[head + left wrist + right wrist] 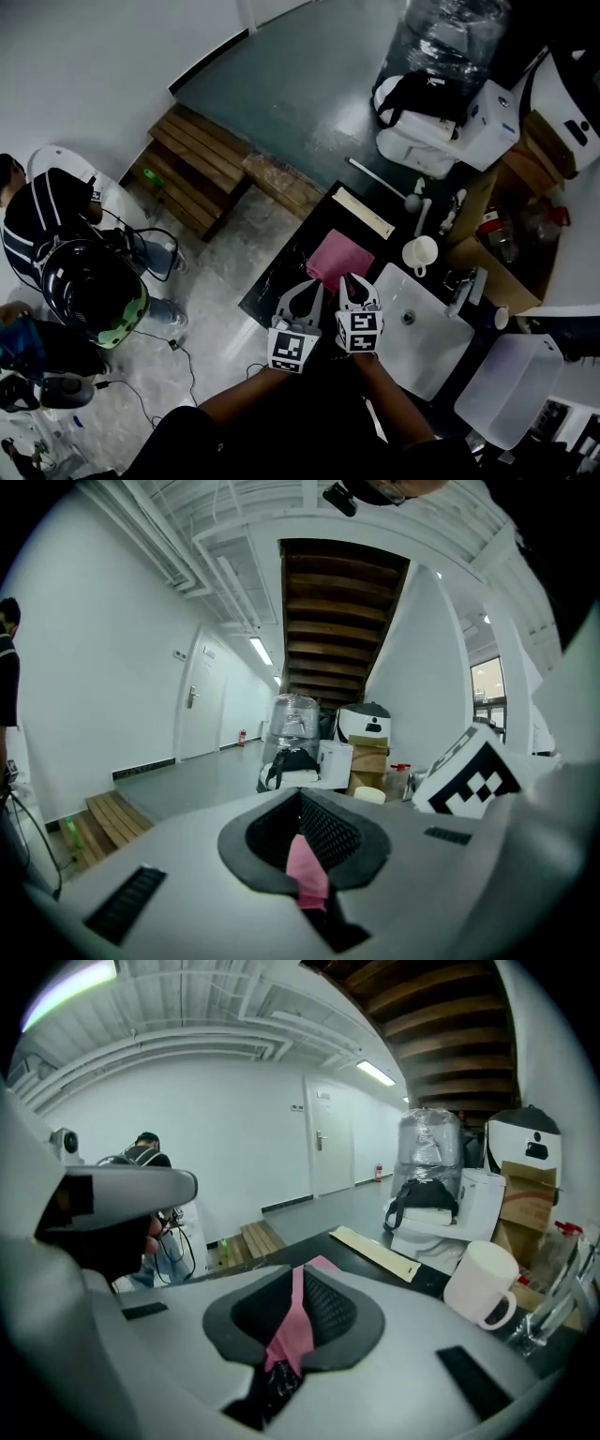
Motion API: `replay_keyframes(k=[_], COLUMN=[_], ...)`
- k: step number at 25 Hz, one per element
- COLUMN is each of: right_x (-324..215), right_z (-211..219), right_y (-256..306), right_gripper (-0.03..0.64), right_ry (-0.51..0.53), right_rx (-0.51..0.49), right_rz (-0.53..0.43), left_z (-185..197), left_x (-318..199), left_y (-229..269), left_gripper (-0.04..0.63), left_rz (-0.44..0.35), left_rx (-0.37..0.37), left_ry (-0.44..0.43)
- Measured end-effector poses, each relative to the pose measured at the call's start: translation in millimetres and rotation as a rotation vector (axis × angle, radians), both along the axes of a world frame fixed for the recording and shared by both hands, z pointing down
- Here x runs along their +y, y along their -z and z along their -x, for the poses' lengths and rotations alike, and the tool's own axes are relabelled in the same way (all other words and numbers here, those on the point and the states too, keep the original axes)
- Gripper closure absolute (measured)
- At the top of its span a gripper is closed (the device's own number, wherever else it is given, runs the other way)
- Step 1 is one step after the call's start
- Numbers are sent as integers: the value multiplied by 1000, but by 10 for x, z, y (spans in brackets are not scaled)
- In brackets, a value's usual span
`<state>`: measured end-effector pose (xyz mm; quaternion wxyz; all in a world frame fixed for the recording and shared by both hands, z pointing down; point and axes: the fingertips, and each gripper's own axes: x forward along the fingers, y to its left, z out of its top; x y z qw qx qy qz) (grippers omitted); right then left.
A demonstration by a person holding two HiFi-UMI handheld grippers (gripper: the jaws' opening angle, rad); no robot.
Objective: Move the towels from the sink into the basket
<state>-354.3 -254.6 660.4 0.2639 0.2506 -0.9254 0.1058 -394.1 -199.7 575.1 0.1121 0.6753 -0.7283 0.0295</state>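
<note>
One pink towel (341, 256), plain, matte and roughly rectangular in outline, appears in the head view spread above the dark counter (281, 281), just left of the white sink (433, 354) and outside its bowl. We cannot tell whether its far edge rests on the counter. Its near edge is gripped at two places, side by side. On the left, the left gripper (315, 284) has its jaws pressed together on the cloth; in the left gripper view we see a narrow fold of the towel (307, 874) pinched between the dark ribbed pads (330, 834). On the right, the right gripper (349, 279) is likewise clamped on the towel; in the right gripper view a pink strip (286, 1333) runs from between the closed pads (328, 1312) forward towards the counter. The two grippers stand close together, their marker cubes almost touching. Counting from left to right, we find one set of wooden steps (202, 173) on the floor, one counter, one towel, two grippers with one marker cube each, one white mug (419, 251) standing on the counter at the sink's far corner, one sink, and one large water bottle (450, 37) well beyond it.
</note>
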Motion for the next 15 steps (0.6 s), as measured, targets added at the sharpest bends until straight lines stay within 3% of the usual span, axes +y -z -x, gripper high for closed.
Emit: replay_keyframes(k=[1, 3, 7, 12, 15], right_x=[-56, -144, -343, -373, -357], right_z=[45, 111, 197, 376, 427], right_y=[-60, -215, -457, -794, -931], right_gripper=[580, 476, 439, 316, 284], right_ry=[15, 41, 83, 198, 246], right_rx=[18, 49, 92, 196, 247], right_rz=[8, 35, 54, 91, 110], left_z=[36, 91, 152, 204, 218], left_x=[-24, -47, -129, -157, -171], left_y=[-6, -25, -62, -137, -164], left_gripper=[581, 581, 581, 581, 581], left_rz=[5, 14, 24, 51, 55], left_rx=[0, 4, 21, 27, 32], left_ry=[3, 10, 21, 24, 16])
